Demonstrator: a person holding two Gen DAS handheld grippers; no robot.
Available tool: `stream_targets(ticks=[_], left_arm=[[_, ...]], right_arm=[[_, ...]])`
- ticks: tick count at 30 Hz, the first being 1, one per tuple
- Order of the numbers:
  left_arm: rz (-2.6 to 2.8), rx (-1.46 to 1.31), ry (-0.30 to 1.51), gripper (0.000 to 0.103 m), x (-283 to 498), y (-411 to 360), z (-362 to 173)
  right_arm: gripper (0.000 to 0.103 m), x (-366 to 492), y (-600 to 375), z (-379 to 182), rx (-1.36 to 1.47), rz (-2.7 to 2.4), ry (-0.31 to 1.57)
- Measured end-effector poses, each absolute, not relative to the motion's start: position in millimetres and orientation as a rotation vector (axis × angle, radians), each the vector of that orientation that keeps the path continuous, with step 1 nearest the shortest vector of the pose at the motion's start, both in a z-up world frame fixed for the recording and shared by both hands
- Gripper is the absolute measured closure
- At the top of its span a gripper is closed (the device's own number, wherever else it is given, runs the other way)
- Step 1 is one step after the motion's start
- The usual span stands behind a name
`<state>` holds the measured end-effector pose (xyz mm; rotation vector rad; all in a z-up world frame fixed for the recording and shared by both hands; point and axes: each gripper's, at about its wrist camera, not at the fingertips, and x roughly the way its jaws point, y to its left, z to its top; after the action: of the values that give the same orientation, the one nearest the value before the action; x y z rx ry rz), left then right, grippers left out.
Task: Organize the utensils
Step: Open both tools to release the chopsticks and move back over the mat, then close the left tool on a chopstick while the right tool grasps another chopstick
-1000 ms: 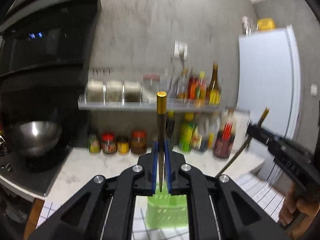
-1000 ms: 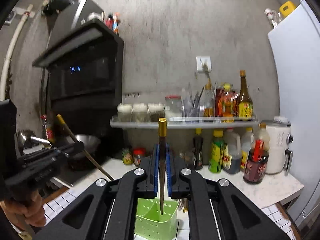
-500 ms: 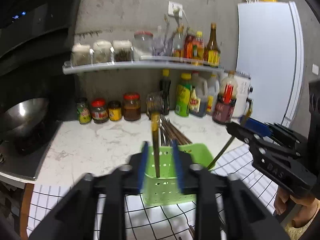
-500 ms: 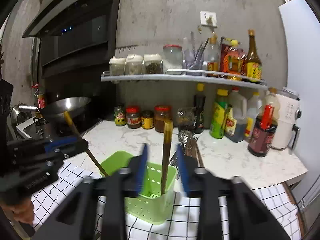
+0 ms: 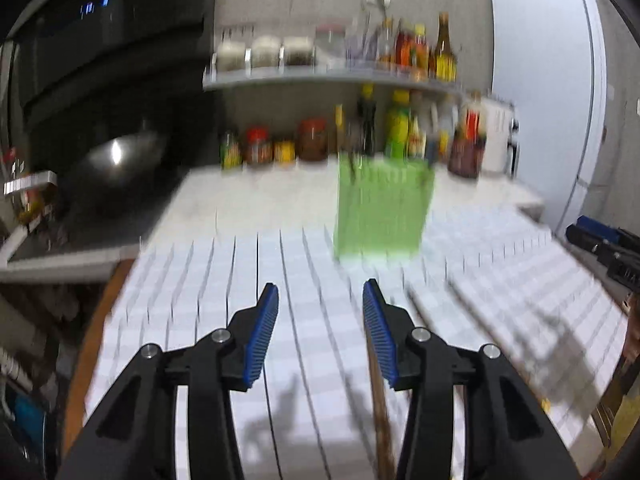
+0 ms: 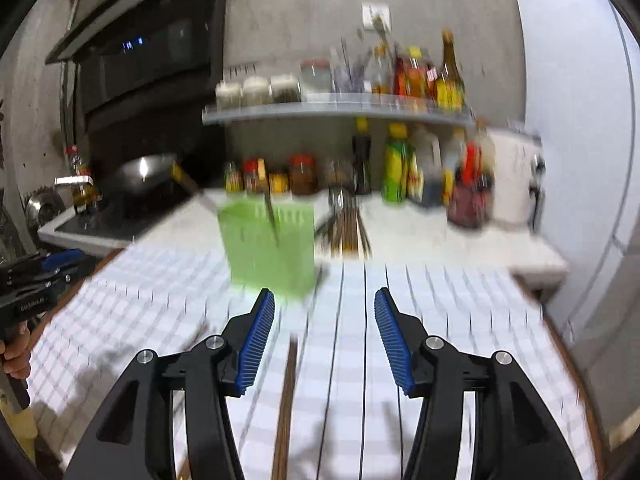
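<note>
2 grippers are seen wide open and empty: left gripper (image 5: 320, 304), right gripper (image 6: 324, 312). The green utensil caddy (image 6: 268, 248) stands ahead on the checked cloth (image 6: 440, 320), with 2 chopsticks (image 6: 270, 208) leaning inside. Step judged: between placements, next pick pending. A loose chopstick (image 6: 286, 400) lies below the right gripper; jaws must be lowered around it and closed. Heavy blur noted.

We look forward along each tool, low over the checked cloth (image 5: 304, 280) on the desk, toward the back wall. Both views share the green basket (image 5: 382, 208) and the shelf of jars (image 6: 336, 106). The left view sits nearer the stove side, the right nearer the fridge (image 6: 580, 80).
</note>
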<state>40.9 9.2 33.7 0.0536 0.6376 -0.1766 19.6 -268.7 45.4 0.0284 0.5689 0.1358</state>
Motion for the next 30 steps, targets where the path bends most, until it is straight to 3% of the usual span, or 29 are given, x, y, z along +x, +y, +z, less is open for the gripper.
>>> stream_targets(ticks=[7,15,18,20,23,30], left_arm=[[-0.174,-0.012,0.785,0.06,7,26,-24],[-0.279,0.009,0.829,0.06,-8,14,-45],[-0.299,0.02,0.841,0.06,-6,9,-48],[-0.3,0.02,0.849,0.06,-6,7,-51],[-0.294,0.013,0.859,0.06,-2,8,-53],[-0.287,-0.003,0.865,0.06,4,11,-54]], right_arm=[[0.049,-25,-273,-9,0.044,0.113,0.715],[0.049,-38,-268,-37,0.085,0.141,0.792],[0.054,-32,-260,-48,0.074,0.176,0.832],[0.065,-28,-258,-52,0.079,0.184,0.846],[0.073,-19,-257,-58,0.09,0.198,0.872],[0.073,-9,-250,-63,0.083,0.217,0.896]])
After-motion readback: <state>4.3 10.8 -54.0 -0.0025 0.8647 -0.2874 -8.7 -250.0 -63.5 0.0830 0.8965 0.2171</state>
